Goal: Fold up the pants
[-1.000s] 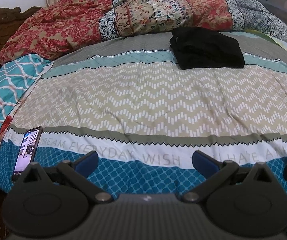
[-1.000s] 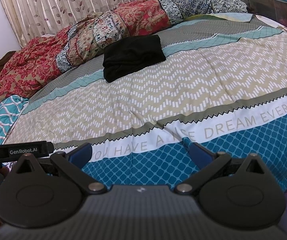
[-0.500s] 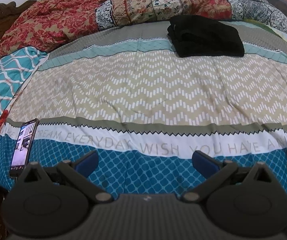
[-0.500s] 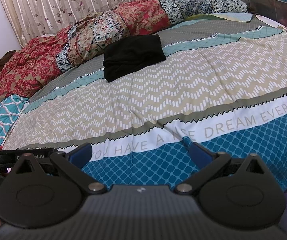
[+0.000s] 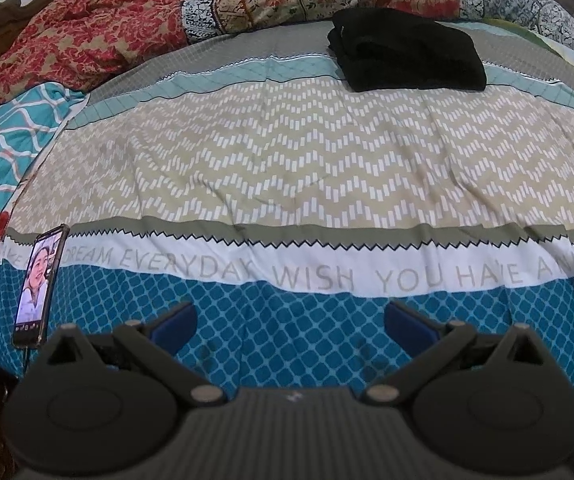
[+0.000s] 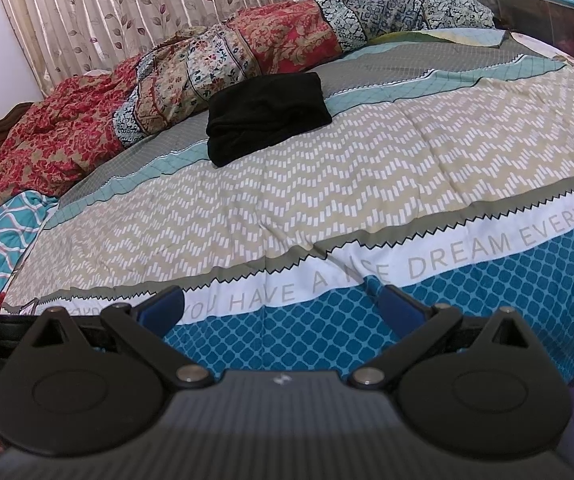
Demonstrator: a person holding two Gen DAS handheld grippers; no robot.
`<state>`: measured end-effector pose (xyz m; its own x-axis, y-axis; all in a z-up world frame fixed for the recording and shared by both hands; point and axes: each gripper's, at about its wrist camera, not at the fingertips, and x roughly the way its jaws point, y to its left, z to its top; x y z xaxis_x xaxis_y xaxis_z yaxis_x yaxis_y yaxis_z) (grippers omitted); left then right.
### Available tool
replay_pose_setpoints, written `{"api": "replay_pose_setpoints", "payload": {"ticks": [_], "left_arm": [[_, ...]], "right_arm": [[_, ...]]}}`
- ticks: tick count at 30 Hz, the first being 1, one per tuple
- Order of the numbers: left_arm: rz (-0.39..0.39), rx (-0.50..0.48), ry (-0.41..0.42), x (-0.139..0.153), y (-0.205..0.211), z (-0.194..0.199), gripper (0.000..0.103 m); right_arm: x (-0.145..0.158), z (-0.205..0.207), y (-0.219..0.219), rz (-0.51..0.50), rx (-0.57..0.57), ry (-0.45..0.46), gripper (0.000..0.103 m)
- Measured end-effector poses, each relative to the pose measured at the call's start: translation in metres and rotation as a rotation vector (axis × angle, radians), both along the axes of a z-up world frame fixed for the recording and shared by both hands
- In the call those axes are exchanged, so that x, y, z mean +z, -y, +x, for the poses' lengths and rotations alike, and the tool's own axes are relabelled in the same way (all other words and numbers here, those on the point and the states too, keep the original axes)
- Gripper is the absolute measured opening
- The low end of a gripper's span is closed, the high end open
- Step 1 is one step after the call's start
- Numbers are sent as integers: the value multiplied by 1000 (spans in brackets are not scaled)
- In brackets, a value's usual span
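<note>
Left gripper (image 5: 289, 318) and right gripper (image 6: 279, 306), both spread wide and empty, hover over the bedspread (image 5: 307, 168). Far across it lie the black pants (image 5: 405, 56): soft, light, limp; probably best pinched at a corner edge.

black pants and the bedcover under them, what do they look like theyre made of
Black pants: soft matte fabric, likely knit or fleece; it shows no sheen and the folded edges look thick and rounded. Bedcover: printed woven cloth, probably cotton or a blend, seemingly lightly padded; it has a flat print, shallow creases and a puffy surface.
</note>
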<state>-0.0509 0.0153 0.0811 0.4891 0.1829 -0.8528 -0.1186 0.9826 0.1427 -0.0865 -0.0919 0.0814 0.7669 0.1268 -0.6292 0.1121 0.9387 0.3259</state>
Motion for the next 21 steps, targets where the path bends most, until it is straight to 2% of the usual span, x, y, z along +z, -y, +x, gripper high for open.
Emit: {"api": "replay_pose_setpoints", "payload": {"ticks": [21], "left_arm": [[-33, -15, -39, -6, 1, 1, 103]], "right_arm": [[3, 1, 0, -8, 4, 9, 103]]}}
